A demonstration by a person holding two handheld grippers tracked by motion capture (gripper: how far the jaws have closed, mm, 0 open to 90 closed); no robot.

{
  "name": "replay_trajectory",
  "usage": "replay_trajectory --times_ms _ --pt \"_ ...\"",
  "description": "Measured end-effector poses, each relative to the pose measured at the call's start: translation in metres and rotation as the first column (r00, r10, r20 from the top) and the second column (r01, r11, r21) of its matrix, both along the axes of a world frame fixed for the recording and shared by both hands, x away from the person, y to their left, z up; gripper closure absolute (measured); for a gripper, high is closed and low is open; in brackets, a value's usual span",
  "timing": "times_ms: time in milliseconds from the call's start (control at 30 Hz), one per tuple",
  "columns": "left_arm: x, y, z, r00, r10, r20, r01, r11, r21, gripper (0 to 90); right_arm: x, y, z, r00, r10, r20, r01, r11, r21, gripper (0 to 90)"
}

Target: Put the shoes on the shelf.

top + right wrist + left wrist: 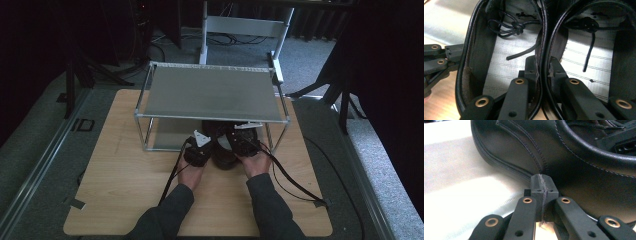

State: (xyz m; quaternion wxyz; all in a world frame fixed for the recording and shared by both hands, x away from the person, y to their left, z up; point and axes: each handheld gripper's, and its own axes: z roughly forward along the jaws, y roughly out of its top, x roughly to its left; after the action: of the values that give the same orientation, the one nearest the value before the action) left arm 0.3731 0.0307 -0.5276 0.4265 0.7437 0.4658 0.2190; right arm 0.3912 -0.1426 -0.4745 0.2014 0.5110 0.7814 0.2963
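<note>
At the near edge of the metal rack's lower shelf, a pair of black leather shoes (223, 150) sits side by side on the wooden table (125, 190), heels toward the person. The right gripper (543, 65) is clamped on the two inner collars where the shoes touch, one jaw inside each shoe, laces lying loose on the pale insoles. The left gripper (542, 182) has its jaws pressed together with nothing between them, its tip against the outer side of the left shoe (574, 170). The rack (210, 92) stands on the far half of the table.
</note>
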Motion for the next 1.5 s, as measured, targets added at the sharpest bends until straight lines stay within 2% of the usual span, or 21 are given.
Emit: replay_trajectory --times_ms 133,300,467,533,667,967,1100,1233,1300,1333,1367,1400,1433,1500 --pt "0.006 0.001 0.001 0.9991 0.039 0.019 -0.038 0.9991 -0.021 90.0 0.005 0.003 -0.001 0.9994 -0.03 0.018 0.03 0.999 0.032 80.3" --pt "0.014 -0.002 -0.003 0.9958 0.076 0.051 -0.076 0.9971 -0.003 90.0 0.008 0.007 -0.007 0.9954 -0.076 0.059 0.072 0.996 0.058 80.3" --pt "0.021 -0.003 -0.005 0.9921 0.101 0.073 -0.101 0.9948 -0.005 90.0 0.009 0.012 -0.012 0.9869 -0.125 0.101 0.118 0.99 0.075 80.3" --pt "0.023 -0.006 -0.006 0.9886 0.118 0.094 -0.12 0.9926 0.017 90.0 0.009 0.015 -0.014 0.9812 -0.146 0.127 0.137 0.988 0.076 80.2" --pt "0.024 -0.007 -0.007 0.9824 0.146 0.116 -0.15 0.9882 0.03 90.0 0.01 0.019 -0.017 0.9768 -0.15 0.153 0.139 0.987 0.079 80.2" --pt "0.028 -0.007 -0.011 0.9792 0.146 0.141 -0.154 0.9866 0.054 90.0 0.011 0.023 -0.02 0.9693 -0.158 0.188 0.145 0.986 0.08 79.5" --pt "0.03 -0.009 -0.013 0.9749 0.157 0.157 -0.167 0.9845 0.052 90.0 0.012 0.024 -0.022 0.9653 -0.162 0.205 0.148 0.986 0.082 79.0" --pt "0.031 -0.011 -0.016 0.9728 0.174 0.153 -0.184 0.9811 0.059 90.0 0.013 0.024 -0.023 0.961 -0.161 0.225 0.145 0.986 0.084 76.6" --pt "0.034 -0.011 -0.018 0.9735 0.186 0.133 -0.196 0.9785 0.064 90.0 0.013 0.024 -0.023 0.9586 -0.162 0.234 0.145 0.985 0.091 72.5" --pt "0.036 -0.012 -0.02 0.974 0.192 0.12 -0.2 0.9779 0.06 90.0 0.014 0.024 -0.024 0.9561 -0.159 0.246 0.14 0.986 0.095 69.4" --pt "0.037 -0.012 -0.021 0.9741 0.196 0.112 -0.204 0.9774 0.056 90.0 0.014 0.024 -0.025 0.9497 -0.158 0.27 0.137 0.986 0.096 65.1" --pt "0.04 -0.014 -0.022 0.9751 0.199 0.097 -0.206 0.9766 0.062 90.0 0.017 0.022 -0.026 0.9281 -0.18 0.326 0.151 0.982 0.114 58.5" --pt "0.041 -0.016 -0.022 0.9765 0.198 0.085 -0.204 0.9764 0.071 90.0 0.017 0.022 -0.026 0.9281 -0.18 0.326 0.151 0.982 0.114 58.5" --pt "0.043 -0.018 -0.021 0.9774 0.197 0.078 -0.203 0.9752 0.088 89.9 0.019 0.02 -0.028 0.9116 -0.189 0.365 0.159 0.981 0.111 52.4"
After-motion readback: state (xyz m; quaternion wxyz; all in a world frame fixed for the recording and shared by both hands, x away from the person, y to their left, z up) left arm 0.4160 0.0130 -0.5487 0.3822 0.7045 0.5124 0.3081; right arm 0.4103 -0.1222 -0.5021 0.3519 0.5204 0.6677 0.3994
